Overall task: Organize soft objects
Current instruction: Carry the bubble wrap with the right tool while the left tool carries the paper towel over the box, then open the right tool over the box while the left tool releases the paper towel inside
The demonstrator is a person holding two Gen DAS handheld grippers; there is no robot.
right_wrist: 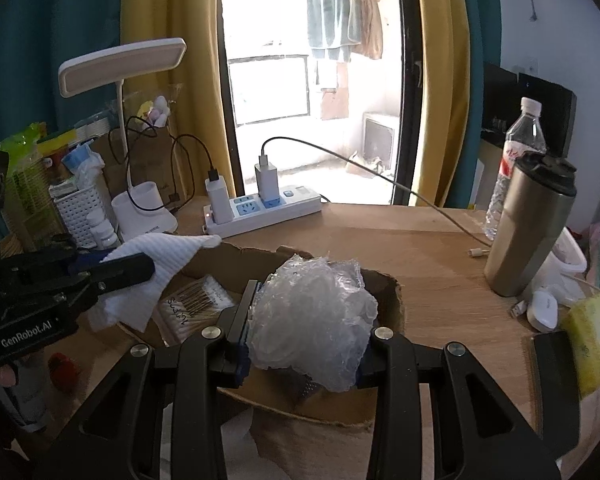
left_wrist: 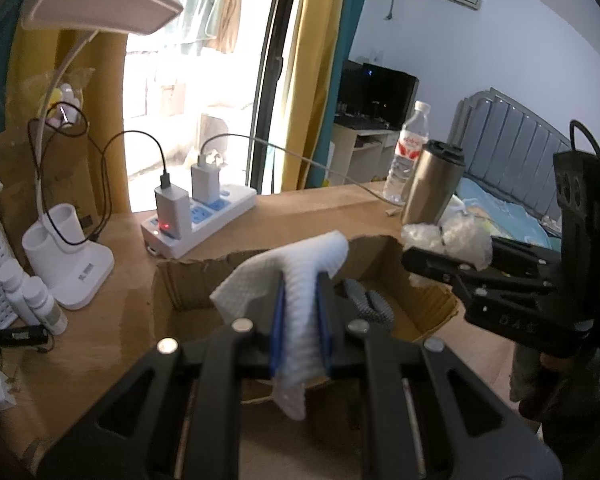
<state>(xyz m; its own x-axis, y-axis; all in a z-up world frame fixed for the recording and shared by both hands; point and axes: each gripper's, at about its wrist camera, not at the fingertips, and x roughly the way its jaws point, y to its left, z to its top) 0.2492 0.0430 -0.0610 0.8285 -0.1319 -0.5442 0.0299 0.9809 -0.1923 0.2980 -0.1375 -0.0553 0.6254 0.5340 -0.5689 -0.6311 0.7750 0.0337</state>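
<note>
Both loads hang above the cardboard box [right_wrist: 384, 292], left gripper [left_wrist: 302, 312] pinching a white cloth [left_wrist: 296, 280], right gripper [right_wrist: 304, 344] clamping crumpled plastic wrap [right_wrist: 312, 312], neither dropped in yet.

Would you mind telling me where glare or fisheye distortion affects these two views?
Left wrist view: the balcony doorway is blown out white, and the frame corners vignette black. Right wrist view: the doorway glares equally, and the curtains bow outward.
</note>
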